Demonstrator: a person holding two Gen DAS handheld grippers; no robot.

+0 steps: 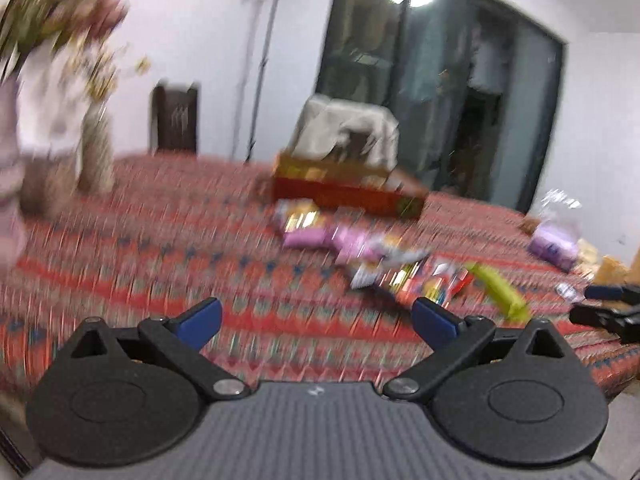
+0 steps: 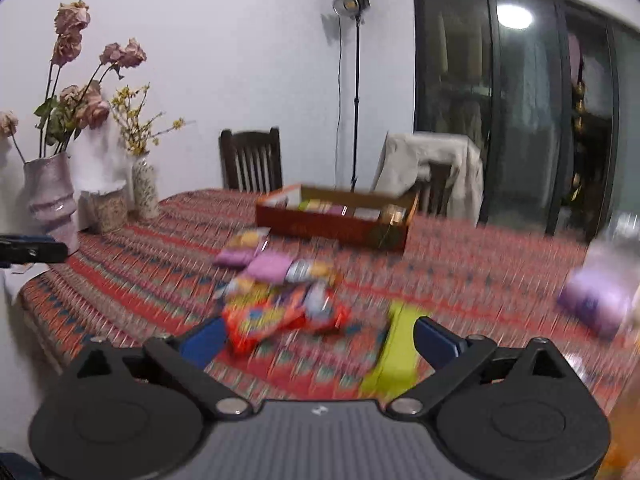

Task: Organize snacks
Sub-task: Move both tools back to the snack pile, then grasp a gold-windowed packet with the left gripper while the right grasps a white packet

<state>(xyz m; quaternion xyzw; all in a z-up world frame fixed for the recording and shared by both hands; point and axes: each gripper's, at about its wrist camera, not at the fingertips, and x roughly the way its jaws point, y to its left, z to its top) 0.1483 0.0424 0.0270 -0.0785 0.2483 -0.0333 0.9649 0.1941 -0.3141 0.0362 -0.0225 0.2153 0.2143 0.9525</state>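
A pile of snack packets lies mid-table: pink packets, an orange-red bag and a yellow-green packet. Behind it stands an open red cardboard box with several snacks inside. My right gripper is open and empty, just short of the orange bag and the green packet. In the left wrist view, which is blurred, my left gripper is open and empty, left of the pile, the green packet and the box. The right gripper also shows in the left wrist view.
The table has a red patterned cloth. Vases with dried flowers stand at its left edge. A purple bag lies at the right. Two chairs, a lamp stand and a glass door are behind the table.
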